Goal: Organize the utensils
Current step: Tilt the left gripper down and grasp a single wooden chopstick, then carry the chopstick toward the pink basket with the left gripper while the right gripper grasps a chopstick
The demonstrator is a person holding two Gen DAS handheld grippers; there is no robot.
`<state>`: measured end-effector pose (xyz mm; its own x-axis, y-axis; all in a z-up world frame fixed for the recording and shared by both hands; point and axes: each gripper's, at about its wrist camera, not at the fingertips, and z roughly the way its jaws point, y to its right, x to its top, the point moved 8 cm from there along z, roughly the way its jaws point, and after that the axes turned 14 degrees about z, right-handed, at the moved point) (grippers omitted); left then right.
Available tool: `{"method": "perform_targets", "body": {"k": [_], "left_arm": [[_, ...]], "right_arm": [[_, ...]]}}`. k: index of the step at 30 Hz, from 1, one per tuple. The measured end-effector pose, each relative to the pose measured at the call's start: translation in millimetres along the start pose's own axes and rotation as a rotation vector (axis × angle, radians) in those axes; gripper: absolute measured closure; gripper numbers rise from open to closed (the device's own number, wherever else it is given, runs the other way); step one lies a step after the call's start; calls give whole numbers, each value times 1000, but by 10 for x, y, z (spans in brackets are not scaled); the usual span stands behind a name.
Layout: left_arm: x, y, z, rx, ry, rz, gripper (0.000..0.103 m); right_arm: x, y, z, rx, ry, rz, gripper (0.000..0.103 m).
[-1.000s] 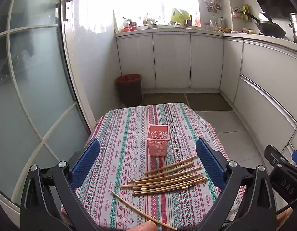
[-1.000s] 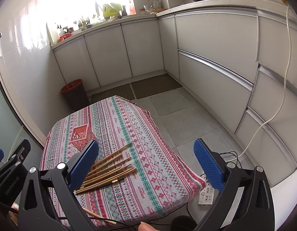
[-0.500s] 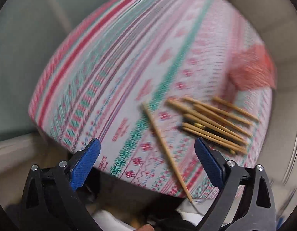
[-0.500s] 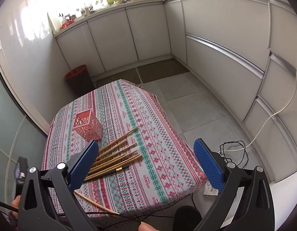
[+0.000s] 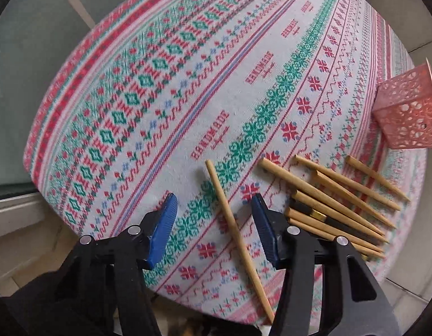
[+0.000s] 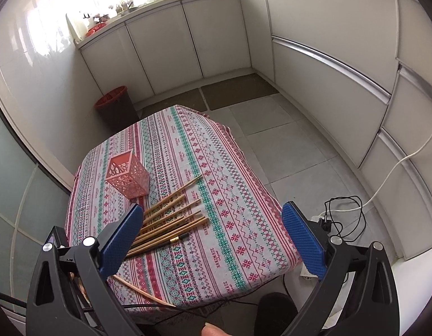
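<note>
The left tool (image 5: 213, 226) points straight down at the bench (image 5: 188, 70), which wears a patterned cloth. Its jaws have just been closing and now stand half-wide, astride 1 lone chopstick (image 5: 238, 235) that lies between the blue pads (image 5: 162, 224) without being pressed. At 3 o'clock from that stick lies a loose fan of chopsticks (image 5: 336, 207), 1 of them dark with a gold band. The pink perforated holder (image 5: 406, 112) stands at 2 o'clock, apart from the fan.

The right tool (image 6: 213, 240) hangs above the bench's near edge, jaws wide, gripping nothing. In its view the holder (image 6: 129, 176) stands upright at 11 o'clock from the fan (image 6: 171, 221), and the lone stick (image 6: 143, 294) lies at 7 o'clock near the cloth's edge.
</note>
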<state>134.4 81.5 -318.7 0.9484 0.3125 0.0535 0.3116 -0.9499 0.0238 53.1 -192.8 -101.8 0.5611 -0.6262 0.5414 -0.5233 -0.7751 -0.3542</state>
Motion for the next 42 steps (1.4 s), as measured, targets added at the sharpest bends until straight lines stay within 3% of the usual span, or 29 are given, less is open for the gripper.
{"method": "perform_targets", "body": {"k": [2,4,6,7,11,16,20,22,26,28,30,32,38,41,42], "left_arm": [[19,108,-19,35,29,19,53],[136,338,23,40,58,46,63],[151,483,-12,53,83,91,88],[177,573,-12,57,91,109,90],[206,650,-100,-15,130,128,97],[321,619,-277,-133,207,165,99],[326,707,-468,-202,238,230,99],[403,537,-415,-221,268,251,99],[455,423,-726,-233,338,297,99],[487,437,-1064,-232,416,351,99],[449,365,-1361,-253,472,378,99],[382,372,-1575,-272,521,398,99],[406,388,-1951,-255,628,443,99],[515,264,-2112,-222,689,418,99],[534,224,-2154,-216,700,413,99]], "right_arm": [[-6,6,22,-6,-1,2,7],[-5,22,49,-12,-1,3,7],[-2,51,86,-12,-16,21,7],[4,78,122,-4,-27,40,7],[-32,213,352,67,-143,164,7],[-294,296,745,169,-378,360,7],[-400,201,912,172,-421,378,7],[-403,174,1013,174,-443,397,7],[-400,103,1329,176,-547,462,7],[-373,63,1571,147,-588,476,10],[-307,53,1829,77,-600,463,23],[-260,37,2079,20,-621,462,26],[-90,-128,2770,-119,-629,470,32],[-179,-212,3068,-173,-678,490,45],[-184,-227,3130,-199,-670,491,43]]}}
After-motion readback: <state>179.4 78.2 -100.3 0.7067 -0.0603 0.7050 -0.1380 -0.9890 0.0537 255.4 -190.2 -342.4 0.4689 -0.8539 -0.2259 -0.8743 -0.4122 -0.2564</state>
